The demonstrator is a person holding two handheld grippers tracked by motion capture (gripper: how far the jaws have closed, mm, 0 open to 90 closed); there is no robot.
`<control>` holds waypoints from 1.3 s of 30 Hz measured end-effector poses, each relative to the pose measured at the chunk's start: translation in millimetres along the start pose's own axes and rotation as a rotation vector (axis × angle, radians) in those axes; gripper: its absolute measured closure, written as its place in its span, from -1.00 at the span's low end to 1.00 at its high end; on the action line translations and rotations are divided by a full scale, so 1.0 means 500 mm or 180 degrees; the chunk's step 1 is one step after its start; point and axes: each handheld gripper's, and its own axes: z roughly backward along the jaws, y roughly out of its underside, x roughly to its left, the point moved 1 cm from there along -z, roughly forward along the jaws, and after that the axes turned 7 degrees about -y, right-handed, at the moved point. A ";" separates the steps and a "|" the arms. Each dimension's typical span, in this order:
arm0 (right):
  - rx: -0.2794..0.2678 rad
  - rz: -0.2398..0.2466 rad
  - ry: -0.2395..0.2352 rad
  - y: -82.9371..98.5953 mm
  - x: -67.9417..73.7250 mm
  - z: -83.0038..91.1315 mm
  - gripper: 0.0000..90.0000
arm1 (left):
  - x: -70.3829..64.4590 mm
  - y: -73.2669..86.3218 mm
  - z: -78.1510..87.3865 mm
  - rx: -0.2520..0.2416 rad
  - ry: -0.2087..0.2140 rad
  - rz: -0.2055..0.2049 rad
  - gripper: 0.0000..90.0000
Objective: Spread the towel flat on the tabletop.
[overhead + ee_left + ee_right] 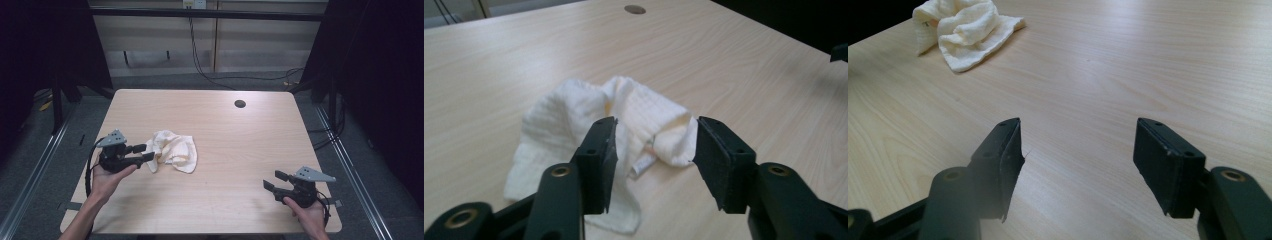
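Note:
A crumpled cream cloth lies on the left half of the wooden table. My left gripper is open at the cloth's left edge, its jaws pointing right. Seen from the left gripper view, the cloth lies between and just beyond the spread jaws of the left gripper, a small tag showing in its folds. Near the table's front right corner my right gripper is open, with nothing between its jaws. In the right gripper view, the right gripper frames bare wood and the cloth lies far off at the upper left.
A round cable hole is set into the table near its far edge. Dark curtains flank both sides, and cables run over the grey floor behind the table. Metal rails run along the floor at left and right.

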 end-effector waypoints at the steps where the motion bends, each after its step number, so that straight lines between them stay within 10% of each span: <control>1: 0.0025 -0.0024 -0.0044 0.000 0.001 -0.001 -0.22 | 0.004 -0.006 -0.006 0.0003 0.0077 0.0007 0.25; 15: 0.0209 -0.0037 -0.0221 0.003 -0.001 -0.004 -0.31 | 0.072 0.009 -0.116 0.0312 -0.0025 0.0245 0.28; 30: 0.0343 0.0023 -0.0253 0.006 0.004 -0.010 -0.31 | 0.063 0.066 -0.180 0.0784 0.0003 0.0080 0.88; 39: 0.0416 0.0107 -0.0247 0.007 0.007 -0.016 -0.31 | 0.051 0.080 -0.181 0.0752 0.0128 0.0089 0.92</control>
